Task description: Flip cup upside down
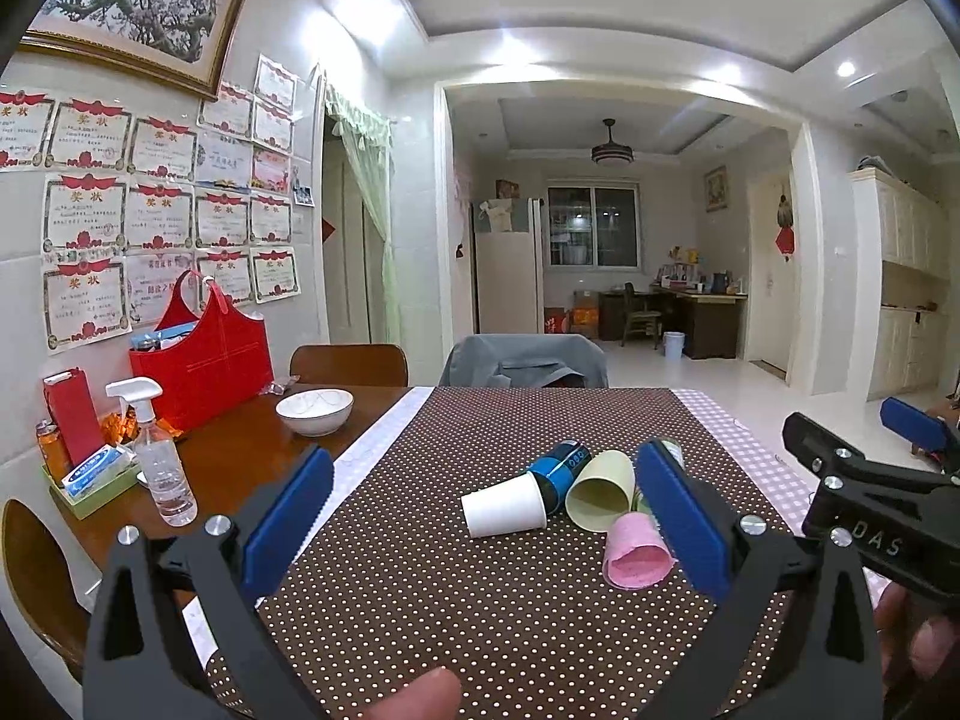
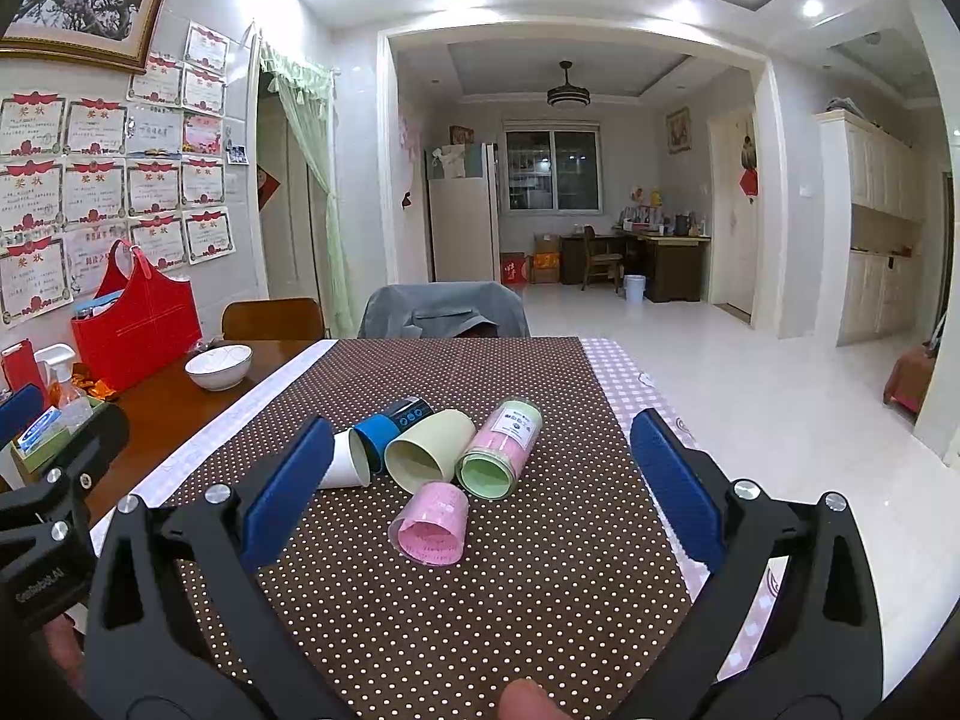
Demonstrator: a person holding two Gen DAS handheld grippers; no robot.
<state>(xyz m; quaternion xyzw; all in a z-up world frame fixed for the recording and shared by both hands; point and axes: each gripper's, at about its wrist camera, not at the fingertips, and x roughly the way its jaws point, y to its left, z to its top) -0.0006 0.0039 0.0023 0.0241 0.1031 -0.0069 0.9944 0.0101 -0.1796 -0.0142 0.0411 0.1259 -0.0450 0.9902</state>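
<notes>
Cups lie tipped in a cluster on the dotted cloth point(image 2: 480, 630) of the worktop: white cup point(image 1: 504, 507), blue cup point(image 2: 390, 426), cream cup point(image 2: 429, 450), pink cup point(image 2: 433, 525), and a pink-and-green one point(image 2: 501, 450) touching the cream cup. Bare cloth spreads nearer than the pink cup. Left gripper point(image 1: 480, 525) and right gripper point(image 2: 480, 489) hover spread wide, holding nothing.

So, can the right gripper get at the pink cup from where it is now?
Probably yes: the right gripper is open, and the pink cup lies on its side nearest to it, with nothing in between.
</notes>
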